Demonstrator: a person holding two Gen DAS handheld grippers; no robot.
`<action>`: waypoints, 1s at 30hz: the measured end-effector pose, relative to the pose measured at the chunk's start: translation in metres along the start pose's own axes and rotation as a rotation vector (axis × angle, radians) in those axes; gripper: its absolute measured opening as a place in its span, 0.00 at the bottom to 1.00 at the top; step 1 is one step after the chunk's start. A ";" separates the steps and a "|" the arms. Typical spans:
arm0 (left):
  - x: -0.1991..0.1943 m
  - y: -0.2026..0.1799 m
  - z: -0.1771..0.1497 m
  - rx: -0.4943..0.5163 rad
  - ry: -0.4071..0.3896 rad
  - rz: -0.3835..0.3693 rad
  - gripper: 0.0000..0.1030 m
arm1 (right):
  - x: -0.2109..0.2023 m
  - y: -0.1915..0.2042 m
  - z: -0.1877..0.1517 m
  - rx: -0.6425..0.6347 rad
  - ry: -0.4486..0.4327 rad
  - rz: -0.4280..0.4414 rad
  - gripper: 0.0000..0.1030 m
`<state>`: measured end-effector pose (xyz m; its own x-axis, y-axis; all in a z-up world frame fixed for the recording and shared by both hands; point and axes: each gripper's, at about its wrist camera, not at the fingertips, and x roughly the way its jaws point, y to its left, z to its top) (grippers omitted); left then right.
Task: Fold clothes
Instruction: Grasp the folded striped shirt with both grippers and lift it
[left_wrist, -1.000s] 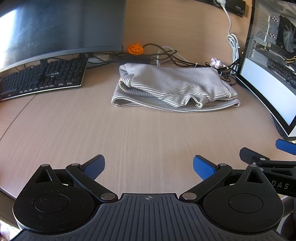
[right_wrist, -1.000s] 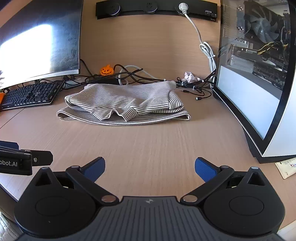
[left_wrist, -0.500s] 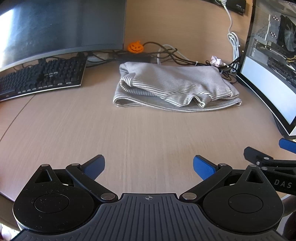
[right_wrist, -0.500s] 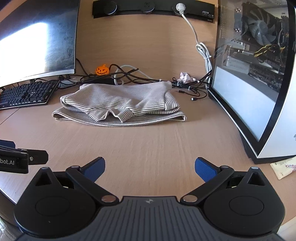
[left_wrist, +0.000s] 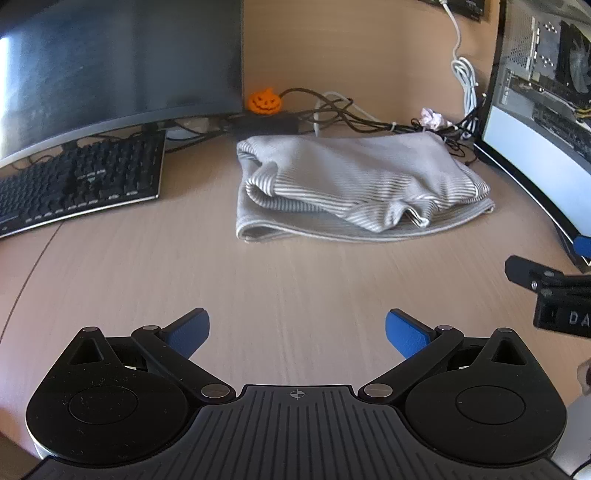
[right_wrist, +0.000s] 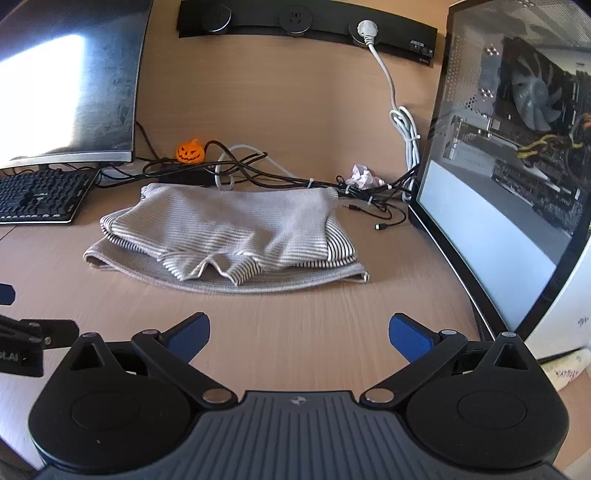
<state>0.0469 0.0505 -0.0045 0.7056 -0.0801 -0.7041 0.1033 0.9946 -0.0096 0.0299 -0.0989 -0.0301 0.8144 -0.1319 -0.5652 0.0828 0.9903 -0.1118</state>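
A folded grey-and-white striped garment lies on the wooden desk, also seen in the right wrist view. My left gripper is open and empty, above the desk well short of the garment's near edge. My right gripper is open and empty, also short of the garment. The right gripper's tip shows at the right edge of the left wrist view; the left gripper's tip shows at the left edge of the right wrist view.
A black keyboard and a curved monitor stand at the left. A glass-sided PC case stands at the right. Tangled cables, an orange pumpkin toy and crumpled paper lie behind the garment.
Both grippers have moved forward toward the garment, which looks larger and closer now. Both stay open. The garment has not moved.
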 end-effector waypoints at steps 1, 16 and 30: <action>0.002 0.004 0.002 0.000 -0.001 -0.004 1.00 | 0.003 0.003 0.003 -0.005 0.000 -0.008 1.00; 0.040 0.037 0.029 -0.044 0.041 -0.084 1.00 | 0.056 0.019 0.036 -0.105 0.066 -0.046 1.00; 0.043 0.041 0.046 -0.184 0.018 -0.127 1.00 | 0.147 0.038 0.065 -0.409 0.107 0.075 1.00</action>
<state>0.1139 0.0849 -0.0025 0.6823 -0.2063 -0.7014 0.0598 0.9719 -0.2277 0.1903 -0.0780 -0.0644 0.7432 -0.0851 -0.6636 -0.2271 0.9009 -0.3699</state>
